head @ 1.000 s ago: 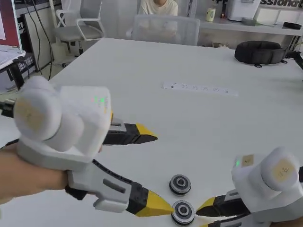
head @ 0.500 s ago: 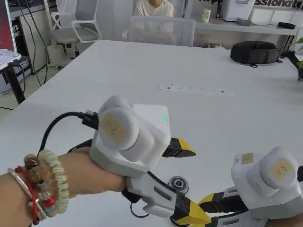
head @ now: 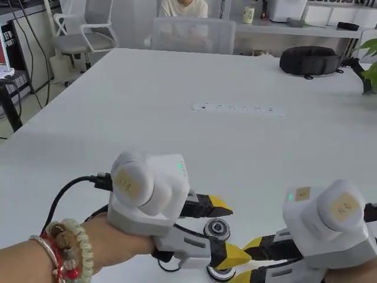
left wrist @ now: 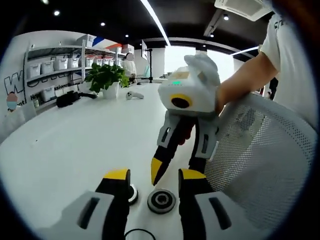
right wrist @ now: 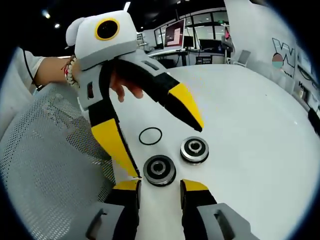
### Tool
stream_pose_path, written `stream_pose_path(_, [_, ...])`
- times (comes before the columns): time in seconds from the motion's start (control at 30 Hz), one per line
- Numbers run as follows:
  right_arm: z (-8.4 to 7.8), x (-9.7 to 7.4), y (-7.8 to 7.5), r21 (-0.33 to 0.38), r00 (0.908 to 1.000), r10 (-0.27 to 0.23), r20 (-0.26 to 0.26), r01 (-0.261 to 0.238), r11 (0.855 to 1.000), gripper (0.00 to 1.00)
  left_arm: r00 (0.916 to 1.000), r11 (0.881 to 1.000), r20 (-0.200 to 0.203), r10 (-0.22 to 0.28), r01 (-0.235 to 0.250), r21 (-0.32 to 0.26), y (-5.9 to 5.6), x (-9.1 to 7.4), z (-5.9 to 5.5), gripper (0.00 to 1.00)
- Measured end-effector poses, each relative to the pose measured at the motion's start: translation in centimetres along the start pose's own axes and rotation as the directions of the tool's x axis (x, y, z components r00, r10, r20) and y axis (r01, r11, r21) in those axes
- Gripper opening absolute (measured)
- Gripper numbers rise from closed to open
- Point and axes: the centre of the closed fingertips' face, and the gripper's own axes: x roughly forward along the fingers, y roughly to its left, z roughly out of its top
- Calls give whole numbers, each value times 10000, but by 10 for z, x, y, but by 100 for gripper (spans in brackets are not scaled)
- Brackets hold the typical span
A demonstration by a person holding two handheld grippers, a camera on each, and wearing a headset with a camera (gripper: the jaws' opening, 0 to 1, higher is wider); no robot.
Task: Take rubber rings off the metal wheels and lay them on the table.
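1. Black rubber ring [right wrist: 150,136] lies flat and loose on the white table [head: 177,88], just beside the two metal wheels. By that, one ring is already off and laid down.
2. The change is in the left gripper [head: 232,230]. A second ago it was held high at the left, close to the headset; now it has come down and swung in, and it hangs low over the wheels. The headset has tipped as well, so part of the shift in the head view is the camera's own.
3. Its jaws are spread wide and hold nothing. In the right gripper view they straddle both wheels, one tip just beside the dark-rimmed wheel [right wrist: 159,170] and the other above the second wheel [right wrist: 194,150]. I cannot tell whether either tip touches metal.
4. The right gripper [right wrist: 161,186] has barely moved and stays at the lower right. Its jaws are parted and empty, with the dark-rimmed wheel just ahead of their tips.
5. Both grippers now close in on the same spot, so I judge the next ring is about to be tackled. The dark outer band on the near wheel is probably a ring still on. The second wheel's rim looks like bare metal, though it is too small to be sure.
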Motion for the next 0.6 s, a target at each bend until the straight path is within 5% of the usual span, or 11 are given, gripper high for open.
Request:
stream_pose_path(0.07, [1,0,0,14,10000,1,65,-1,10000,31,9997,9992,-107,-210,206,-343,-3,3,-5,31])
stream_pose_path(0.4, [-2,3,1,-55,10000,8,4,-8,10000,30,9946,9991,-959,-402,409,56,-9,11,-35,27])
stream_pose_path(0.6, [-2,3,0,-90,10000,-41,9,41,10000,29,9907,9980,-1259,-507,551,315,-12,13,-42,19])
